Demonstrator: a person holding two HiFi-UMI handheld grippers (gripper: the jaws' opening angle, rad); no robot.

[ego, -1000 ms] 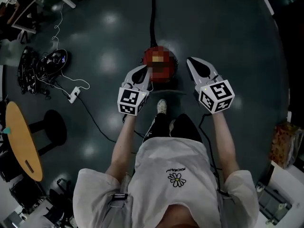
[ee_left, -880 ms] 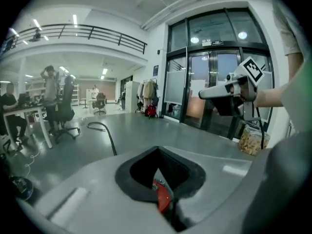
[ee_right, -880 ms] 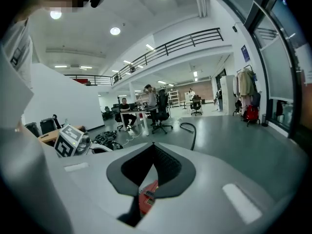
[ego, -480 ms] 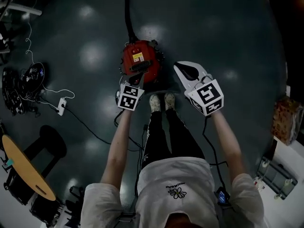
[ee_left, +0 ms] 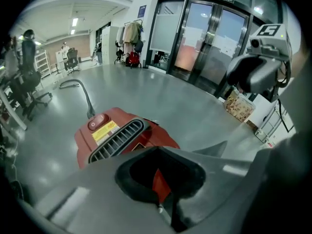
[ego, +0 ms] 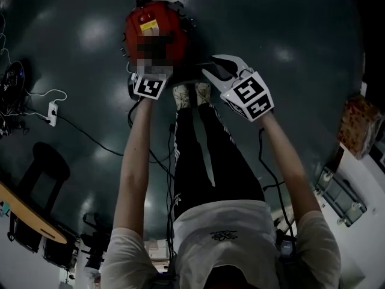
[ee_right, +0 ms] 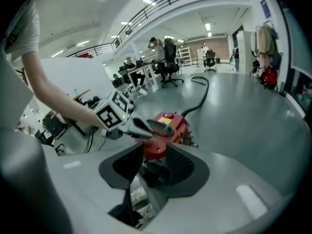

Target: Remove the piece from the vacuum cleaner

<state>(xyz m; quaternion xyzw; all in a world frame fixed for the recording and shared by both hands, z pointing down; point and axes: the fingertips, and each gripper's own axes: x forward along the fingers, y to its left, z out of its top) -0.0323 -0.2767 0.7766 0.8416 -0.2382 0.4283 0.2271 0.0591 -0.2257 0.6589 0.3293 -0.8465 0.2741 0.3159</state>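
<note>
Standing, arms stretched forward and down, one tool in each hand. Our shoes sit side by side on the grey floor, between the two tools.

Left tool: jaws drawn together, only a thin slit between them, through which a sliver of red shows. Nothing gripped. Its tip is at the near end of the vacuum cleaner's top. In the right gripper view it seems to touch the near end of the black slatted grille, though contact is hard to confirm.

Right tool: jaws apart, empty. It hangs in the air just right of the vacuum, pointing at it.

Vacuum cleaner: red canister on the floor, right in front of our toes. On its top, a yellow label and a red switch beside the grille. All parts we can see are seated on the body.

Black hose runs off the far end and curves across the floor.

Further off: a white power strip with trailing cables to the left, a patterned box to the right, and glass doors at the back.
</note>
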